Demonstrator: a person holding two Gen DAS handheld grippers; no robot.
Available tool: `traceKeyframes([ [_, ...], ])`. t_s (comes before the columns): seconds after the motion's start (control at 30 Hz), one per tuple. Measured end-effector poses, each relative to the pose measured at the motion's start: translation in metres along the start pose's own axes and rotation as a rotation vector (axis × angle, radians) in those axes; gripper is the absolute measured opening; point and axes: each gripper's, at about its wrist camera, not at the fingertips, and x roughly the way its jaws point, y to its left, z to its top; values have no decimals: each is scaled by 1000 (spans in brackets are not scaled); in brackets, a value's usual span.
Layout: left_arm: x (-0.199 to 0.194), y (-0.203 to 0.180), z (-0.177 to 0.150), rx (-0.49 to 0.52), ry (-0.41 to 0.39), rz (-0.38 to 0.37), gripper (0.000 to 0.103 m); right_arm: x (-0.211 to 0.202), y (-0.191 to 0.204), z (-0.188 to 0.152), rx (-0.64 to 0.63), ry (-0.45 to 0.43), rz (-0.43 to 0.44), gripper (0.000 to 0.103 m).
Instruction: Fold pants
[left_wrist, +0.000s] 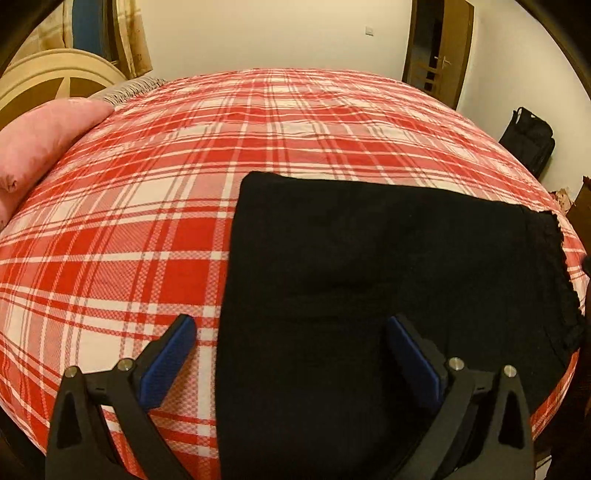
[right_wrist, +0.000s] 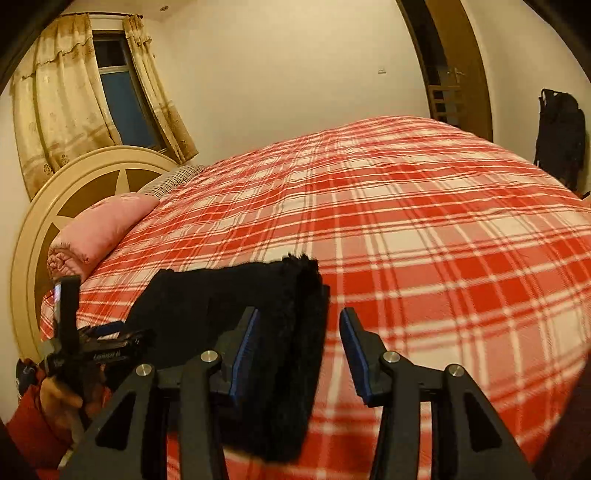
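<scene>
Black pants (left_wrist: 388, 251) lie folded into a broad rectangle on the red plaid bedspread (left_wrist: 147, 221), near the bed's front right. My left gripper (left_wrist: 291, 325) hovers wide open over their left edge, one finger above the plaid and the other above the cloth. In the right wrist view the pants (right_wrist: 221, 295) show a fuzzy end. My right gripper (right_wrist: 299, 314) stands open astride that end, the cloth beside the left pad and a gap at the right pad. A hand (right_wrist: 59, 398) in a red sleeve holds the left gripper (right_wrist: 118, 335) at the far left.
A pink pillow (left_wrist: 40, 147) rests against the round cream headboard (right_wrist: 74, 184) at the left. A black bag (left_wrist: 528, 144) stands by the wall at the right, beside a wooden door (left_wrist: 439, 48). Plaid bedspread stretches away behind the pants.
</scene>
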Motion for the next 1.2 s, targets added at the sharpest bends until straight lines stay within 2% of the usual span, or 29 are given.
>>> traceKeyframes([
  [0.17, 2, 1, -4, -47, -2, -9, 103, 11, 15, -32, -66, 91, -15, 47],
  [0.23, 2, 1, -4, -48, 5, -11, 103, 23, 8, -44, -11, 144, -19, 47],
  [0.37, -1, 3, -8, -45, 7, -15, 103, 28, -16, -55, 159, 173, 72, 49],
  [0.43, -2, 3, -8, -47, 5, -12, 103, 29, -20, -58, 189, 188, 88, 54],
  [0.5, -3, 2, -9, -47, 4, -6, 103, 28, -21, -59, 194, 200, 89, 56],
  [0.57, -3, 2, -10, -49, 3, -7, 103, 26, -19, -53, 181, 211, 85, 56],
  [0.67, -4, 2, -10, -46, 3, -4, 103, 5, -11, -29, 98, 87, 26, 56],
  [0.73, -4, 3, -10, -49, 3, -5, 103, 2, -3, -12, 34, 34, -13, 56],
  [0.77, -4, 3, -10, -50, 4, -4, 103, 4, 0, -1, 13, 7, -34, 54],
  [0.8, -3, 3, -10, -51, 5, -3, 103, 8, 2, 9, 3, -10, -35, 46],
  [0.83, -3, 3, -9, -52, 7, -3, 103, 14, 5, 16, -4, -12, -23, 35],
  [0.87, -3, 3, -9, -53, 9, -2, 103, 23, 10, 25, -20, -7, -6, 31],
  [0.93, -2, 3, -8, -51, 12, -1, 103, 39, 25, 34, -87, -4, -2, 30],
  [1.03, -1, 4, -8, -48, 14, -2, 103, 65, 35, 37, -126, 10, -62, 30],
  [1.13, -1, 4, -7, -49, 14, -2, 103, 102, 20, 29, -85, 101, -115, 30],
  [1.17, -1, 4, -7, -49, 13, -2, 103, 110, 9, 26, -37, 132, -97, 30],
  [1.2, -1, 3, -7, -48, 12, -2, 103, 110, 2, 25, 13, 124, -71, 32],
])
